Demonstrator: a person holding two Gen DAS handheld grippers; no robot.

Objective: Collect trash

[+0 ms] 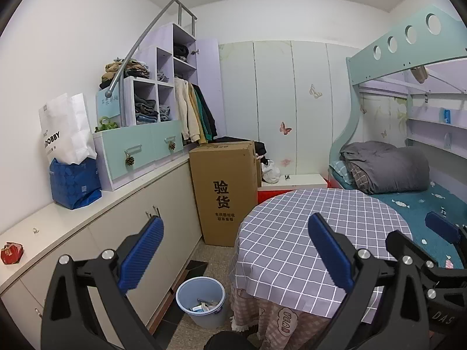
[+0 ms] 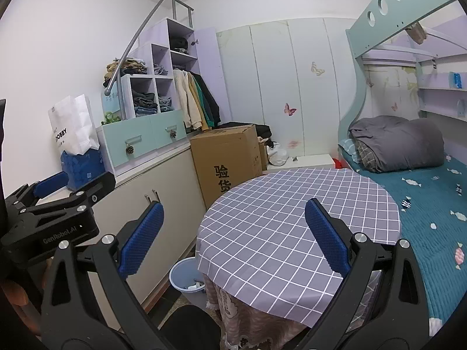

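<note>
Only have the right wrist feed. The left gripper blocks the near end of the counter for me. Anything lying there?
Observer: Yes. A small red item, maybe a crumpled packet, lies on the white counter, well apart from the blue bag.
Operator: The table half hides the bin. Is it standing?
Observer: The blue bin stands upright on the floor between the cabinets and the round table, with a few scraps inside.
Operator: Is the left gripper holding anything?
Observer: No. The left gripper is open, with nothing between its fingers.
</note>
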